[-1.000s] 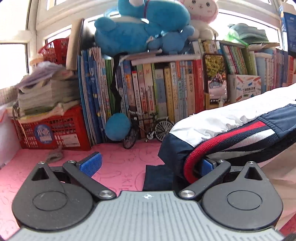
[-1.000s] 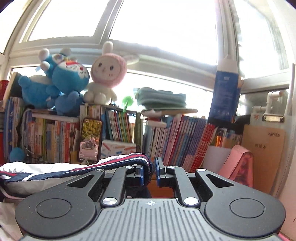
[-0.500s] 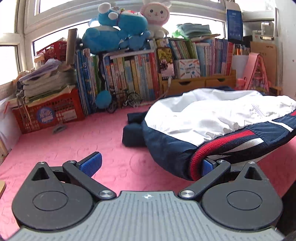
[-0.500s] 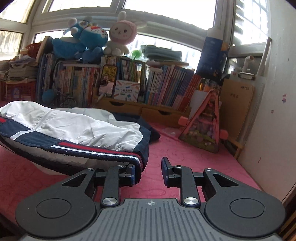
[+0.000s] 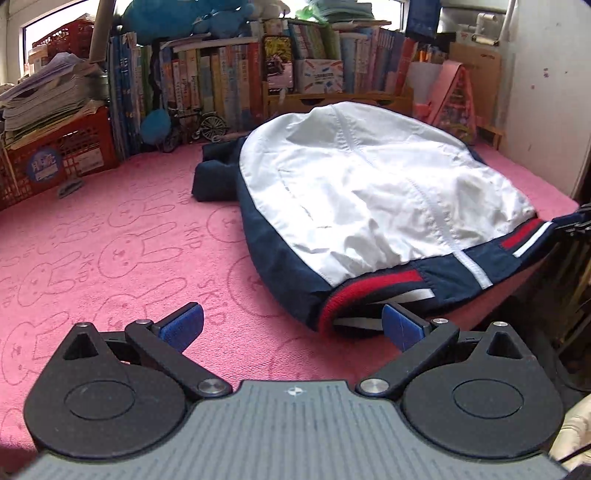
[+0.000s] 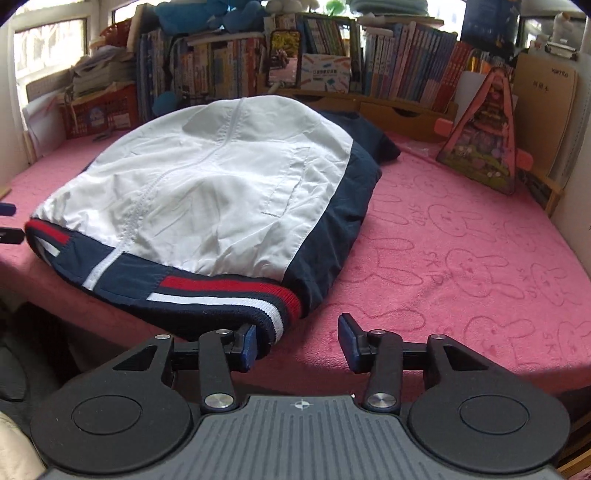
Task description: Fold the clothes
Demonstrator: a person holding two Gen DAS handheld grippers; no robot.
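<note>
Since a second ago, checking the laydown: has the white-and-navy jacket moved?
Yes. The white-and-navy jacket came down from in front of the row of books onto the pink blanket.

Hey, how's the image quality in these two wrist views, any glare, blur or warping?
Left wrist view: sharp, strong fisheye bending at the edges; the window at top left is blown out. Right wrist view: equally sharp, dark vignette in the corners, the window washed out, soft daylight on the jacket, faint shadow along the pink blanket's front edge.
</note>
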